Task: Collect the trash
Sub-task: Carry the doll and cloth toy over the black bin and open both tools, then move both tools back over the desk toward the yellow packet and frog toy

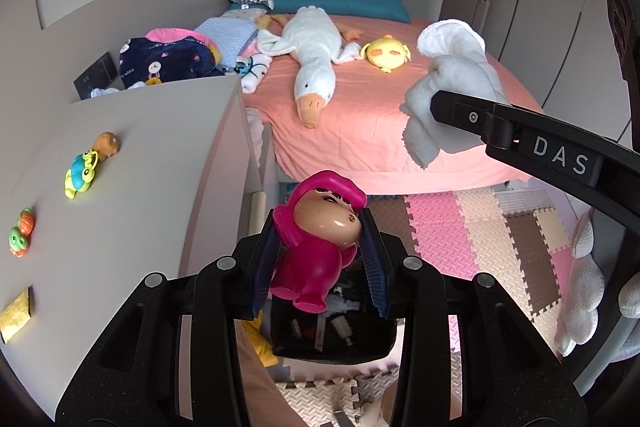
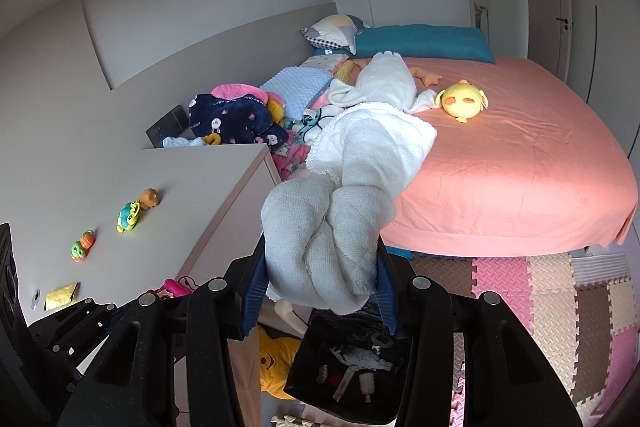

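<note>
My left gripper (image 1: 320, 259) is shut on a magenta toy figure (image 1: 320, 247) with a tan face, held in the air above a black bin (image 1: 332, 347) on the floor. My right gripper (image 2: 320, 287) is shut on a bunched white cloth (image 2: 340, 211), also held above the black bin (image 2: 348, 387); the cloth (image 1: 448, 83) and the right gripper's arm show at the right of the left wrist view. The bin holds several small items.
A grey cabinet top (image 1: 140, 167) at the left carries small toys (image 1: 82, 171) and a gold wrapper (image 1: 16, 315). Ahead is a bed with a pink sheet (image 1: 360, 107), a white goose plush (image 1: 312, 59), a yellow plush (image 1: 386, 55) and clothes. Foam mats (image 1: 480, 239) cover the floor.
</note>
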A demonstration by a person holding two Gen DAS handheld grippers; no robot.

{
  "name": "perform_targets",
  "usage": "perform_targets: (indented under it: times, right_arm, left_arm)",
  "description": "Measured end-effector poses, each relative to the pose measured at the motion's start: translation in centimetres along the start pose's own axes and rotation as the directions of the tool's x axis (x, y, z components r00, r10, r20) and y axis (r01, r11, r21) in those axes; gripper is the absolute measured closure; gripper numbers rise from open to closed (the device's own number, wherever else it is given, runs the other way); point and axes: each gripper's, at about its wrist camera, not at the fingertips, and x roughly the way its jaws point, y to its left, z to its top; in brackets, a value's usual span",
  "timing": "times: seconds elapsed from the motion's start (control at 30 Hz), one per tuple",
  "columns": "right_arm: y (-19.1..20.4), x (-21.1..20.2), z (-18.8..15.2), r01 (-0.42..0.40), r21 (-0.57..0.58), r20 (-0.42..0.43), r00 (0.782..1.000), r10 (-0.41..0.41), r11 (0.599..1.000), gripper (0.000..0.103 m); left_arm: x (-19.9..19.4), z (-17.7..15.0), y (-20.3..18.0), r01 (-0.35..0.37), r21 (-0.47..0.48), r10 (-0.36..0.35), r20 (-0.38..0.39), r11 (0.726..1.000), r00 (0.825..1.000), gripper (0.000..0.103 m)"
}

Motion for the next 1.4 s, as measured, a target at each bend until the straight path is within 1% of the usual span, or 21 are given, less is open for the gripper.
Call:
perform_targets:
  times: [0.07, 0.1, 0.17, 0.2, 0.23, 0.27, 0.3, 0.33, 0.4, 0.47, 0.6, 0.9, 1.07, 1.23, 1.4]
  right_arm:
    - [-0.1, 0.2, 0.0, 0.003, 0.001, -0.005, 1.0, -0.003, 1.0, 0.055]
    - [-0.1, 0.3, 0.0, 0.006, 0.001, -0.01, 1.0, -0.006, 1.0, 0.053]
    - [-0.1, 0.8, 0.1, 0.012, -0.006, -0.034, 0.999, -0.013, 1.0, 0.045]
    - [0.0, 0.9, 0.1, 0.026, -0.008, -0.038, 0.999, -0.026, 1.0, 0.037]
    - [0.0, 0.9, 0.2, 0.049, -0.01, -0.031, 0.998, -0.049, 0.999, 0.033]
    - [0.0, 0.8, 0.2, 0.065, -0.01, -0.018, 0.998, -0.065, 0.998, 0.03]
    - [-0.1, 0.6, 0.2, 0.077, -0.007, -0.004, 0.997, -0.077, 0.997, 0.026]
    - [-0.2, 0.5, 0.2, 0.084, 0.0, 0.008, 0.996, -0.084, 0.996, 0.024]
    - [-0.4, 0.3, 0.4, 0.089, 0.017, 0.019, 0.996, -0.089, 0.996, 0.024]
    - [-0.6, 0.2, 0.5, 0.088, 0.026, 0.02, 0.996, -0.088, 0.996, 0.024]
    - [-0.4, 0.2, 0.6, 0.088, 0.022, 0.018, 0.996, -0.089, 0.996, 0.024]
    - [1.1, 0.9, -0.3, 0.071, 0.001, -0.004, 0.997, -0.071, 0.997, 0.024]
    - [2.8, 1.2, -0.6, 0.052, -0.019, -0.009, 0.999, -0.053, 0.998, 0.024]
    - [5.2, 1.9, -1.0, 0.008, -0.045, -0.011, 1.0, -0.008, 0.999, 0.024]
    - [7.9, 2.7, -1.6, -0.036, -0.075, -0.017, 0.999, 0.035, 0.997, 0.024]
  left_arm:
    - [0.2, 0.0, -0.1, 0.002, 0.002, -0.002, -0.004, 1.0, 1.0, 0.064]
    - [0.3, 0.0, 0.0, 0.003, 0.002, -0.003, -0.006, 1.0, 1.0, 0.064]
    - [0.4, -0.1, 0.0, 0.041, 0.016, -0.041, -0.011, 0.999, 0.999, 0.063]
    - [0.3, -0.2, 0.0, 0.06, 0.024, -0.06, -0.005, 0.998, 0.998, 0.059]
    - [0.0, -0.2, 0.1, 0.059, 0.025, -0.059, 0.01, 0.998, 0.998, 0.032]
    - [-0.3, -0.2, 0.2, 0.043, 0.025, -0.044, 0.036, 0.999, 0.998, 0.004]
    - [-0.7, -0.3, 0.2, 0.021, 0.029, -0.023, 0.068, 0.999, 0.997, 0.006]
    - [-1.1, -0.4, 0.2, 0.004, 0.038, -0.007, 0.086, 0.999, 0.996, 0.006]
    - [-1.3, -0.3, 0.5, -0.017, 0.047, 0.013, 0.09, 0.999, 0.996, 0.006]
    - [-1.4, -0.2, 1.0, -0.04, 0.034, 0.036, 0.092, 0.999, 0.995, 0.006]
    - [-1.7, -0.2, 2.5, -0.052, -0.009, 0.053, 0.09, 0.999, 0.995, 0.006]
    - [-2.1, -1.4, 4.8, -0.068, -0.047, 0.072, 0.082, 0.997, 0.994, 0.006]
    - [-2.5, -2.0, 6.3, -0.087, -0.072, 0.093, 0.084, 0.994, 0.992, 0.006]
    - [-3.2, -3.0, 8.3, -0.122, -0.101, 0.13, 0.078, 0.987, 0.988, 0.006]
    - [-3.9, -4.0, 11.0, -0.163, -0.146, 0.174, 0.066, 0.976, 0.982, 0.006]
